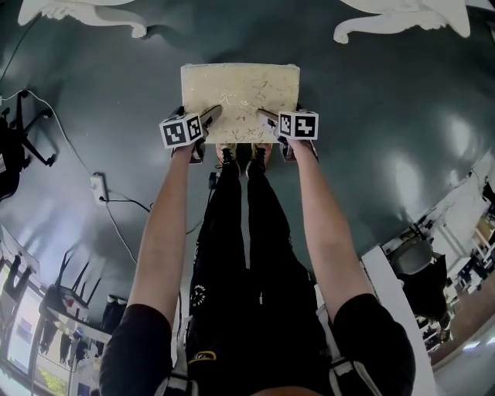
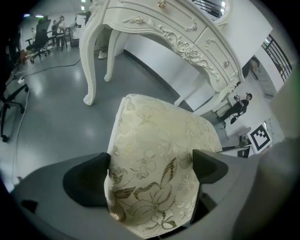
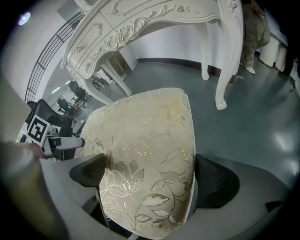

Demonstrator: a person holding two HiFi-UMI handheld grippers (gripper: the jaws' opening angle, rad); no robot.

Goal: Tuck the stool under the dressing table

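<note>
- Gripping the near edge of the stool [image 1: 240, 97], the left tongs [image 2: 152, 171] are clamped on the seat's near-left corner; the patterned cloth fills the gap between the dark pads [image 2: 89, 180].
- Likewise the right tongs [image 3: 150, 176] are closed on the near-right corner, with fabric pressed against both jaws; neither pair is empty.
- The stool stands on the grey floor [image 1: 387, 116] just beyond the person's shoes [image 1: 240, 158], facing the dressing table [image 2: 154, 23]; it is short of the curved white legs [image 1: 85, 15] and not yet under the surface.
- The seat looks padded and soft, so the cushion probably gives under the jaws; a hold on cloth alone may slip or wrinkle; a bite deep enough to reach the firm board under the padding would likely steer better.
- The brocade looks fairly smooth, so I judge a firm squeeze wiser than a light one.
- Its weight is hard to judge; a small stool like this is probably moderate, and the glossy floor suggests it will slide rather than need lifting.
- The stool's own legs are hidden under the seat in every view, so whether they drag or catch cannot be told.
- Holding both near corners gives control over twisting; an even push from both sides should keep it square to the gap between the table legs.
</note>
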